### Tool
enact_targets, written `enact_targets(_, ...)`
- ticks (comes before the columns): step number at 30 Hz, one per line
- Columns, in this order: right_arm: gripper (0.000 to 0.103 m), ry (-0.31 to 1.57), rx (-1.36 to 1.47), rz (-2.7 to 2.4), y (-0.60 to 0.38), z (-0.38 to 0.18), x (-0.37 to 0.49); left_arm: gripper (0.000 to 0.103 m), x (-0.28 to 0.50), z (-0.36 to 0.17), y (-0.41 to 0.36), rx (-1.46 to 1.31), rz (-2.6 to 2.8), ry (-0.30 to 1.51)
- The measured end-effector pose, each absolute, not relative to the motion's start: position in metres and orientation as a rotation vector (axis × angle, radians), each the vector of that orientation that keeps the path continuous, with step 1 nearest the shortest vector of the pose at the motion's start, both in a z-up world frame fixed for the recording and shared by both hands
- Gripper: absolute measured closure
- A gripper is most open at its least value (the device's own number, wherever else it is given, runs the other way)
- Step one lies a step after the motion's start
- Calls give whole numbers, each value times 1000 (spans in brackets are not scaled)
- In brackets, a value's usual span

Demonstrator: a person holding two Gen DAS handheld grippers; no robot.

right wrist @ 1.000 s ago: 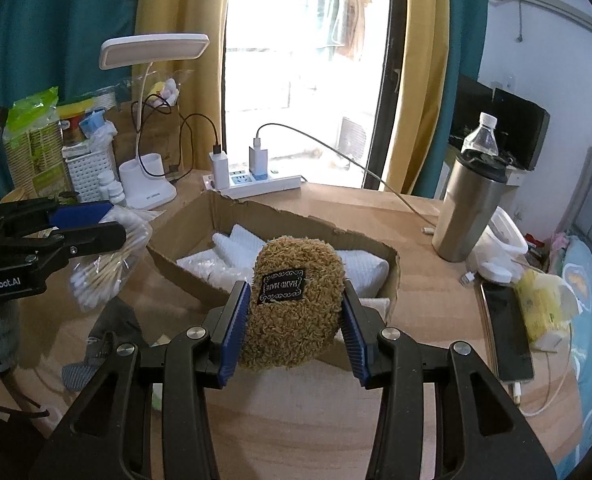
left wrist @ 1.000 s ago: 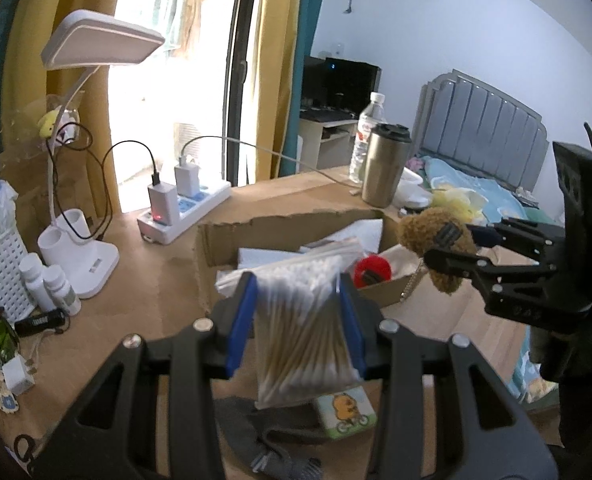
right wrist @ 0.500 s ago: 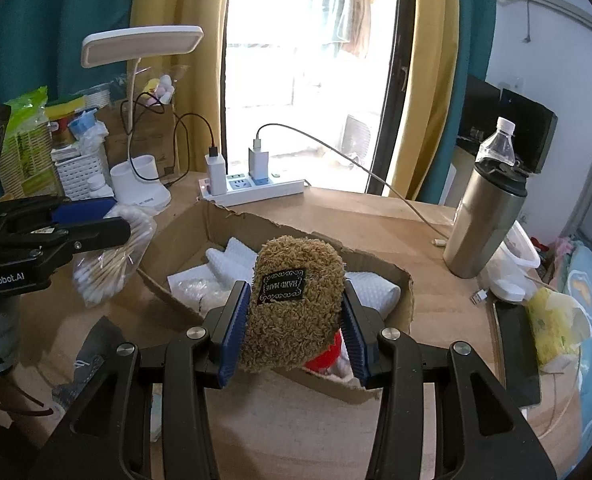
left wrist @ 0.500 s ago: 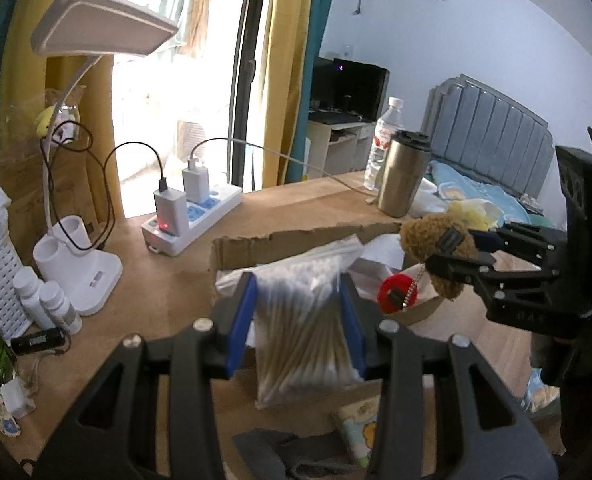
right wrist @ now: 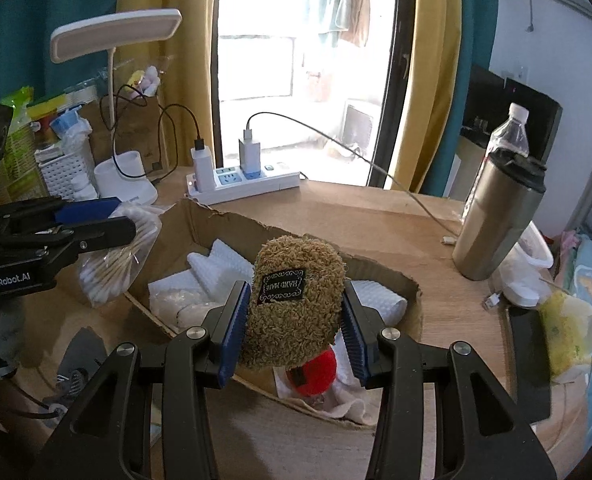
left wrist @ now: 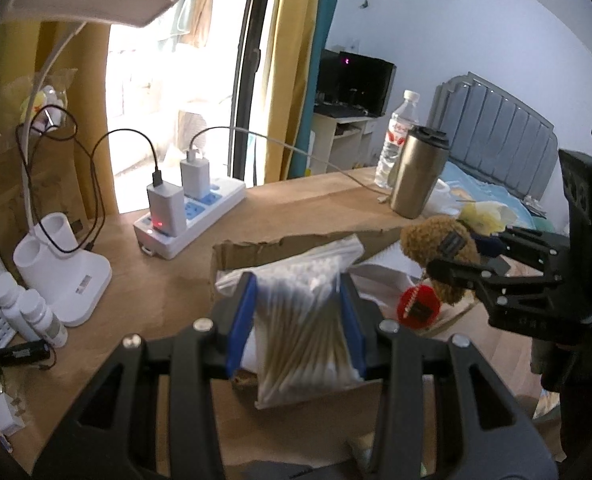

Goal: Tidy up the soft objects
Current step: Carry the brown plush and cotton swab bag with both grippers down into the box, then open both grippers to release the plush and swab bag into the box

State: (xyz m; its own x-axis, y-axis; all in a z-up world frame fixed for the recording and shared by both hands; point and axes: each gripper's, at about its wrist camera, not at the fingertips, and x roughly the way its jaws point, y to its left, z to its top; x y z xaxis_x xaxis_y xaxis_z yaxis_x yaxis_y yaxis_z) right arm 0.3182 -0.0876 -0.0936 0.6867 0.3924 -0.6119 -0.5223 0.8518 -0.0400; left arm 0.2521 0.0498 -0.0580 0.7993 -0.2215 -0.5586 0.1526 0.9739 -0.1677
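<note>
Left gripper [left wrist: 297, 326] clamped on swab bag [left wrist: 301, 332], blue pads pressing both sides; bag held above near-left rim of box [right wrist: 232, 220], lower end hanging past the rim outside. Right gripper [right wrist: 294, 330] clamped on plush [right wrist: 296, 300], label facing the camera, held over the box interior near the front wall. Red tag [right wrist: 315, 366] dangling beneath plush, just above box contents. Grippers well apart, box opening between them, seen in left wrist view with the right gripper [left wrist: 461, 256] at far right. Box walls torn and uneven, front wall low, back wall higher. Inside box: white foam sheets [right wrist: 216, 268] along the back and left, pale cloth [right wrist: 347, 400] at front right. Box resting on wooden desk [right wrist: 367, 220]. Behind box: power strip [right wrist: 244, 182] with two chargers plugged in, cables trailing. At left: lamp [right wrist: 116, 32] on a white base, white basket [right wrist: 62, 170], small bottles [left wrist: 32, 312]. At right: steel tumbler [right wrist: 495, 220] and water bottle [right wrist: 509, 132], both upright and clear of the box. Dark fabric [right wrist: 78, 350] lying on desk near the front-left corner. Beyond desk: bright window, yellow curtain [right wrist: 435, 60], grey headboard [left wrist: 495, 136].
</note>
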Motion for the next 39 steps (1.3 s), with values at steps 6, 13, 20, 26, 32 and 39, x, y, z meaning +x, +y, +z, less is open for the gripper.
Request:
enact_targets(6, 56, 664, -208, 533, -83, -106, 328, 61, 266, -68, 51, -124, -200, 635)
enact_targets(13, 56, 691, -197, 542, -79, -117, 333, 61, 279, -79, 49, -119, -191, 648)
enact_targets(20, 56, 702, -189, 553, -75, -122, 334, 61, 283, -77, 51, -123, -175, 633)
enact_targets(26, 56, 736, -207, 571, -67, -131, 332, 61, 280, -71, 52, -125, -177, 604)
enact_targets(32, 56, 762, -193, 575, -69, -138, 332, 60, 280, -68, 56, -124, -157, 579)
enact_targets(39, 56, 773, -190, 582, -70, -140, 328, 60, 295, -92, 53, -97, -171, 704)
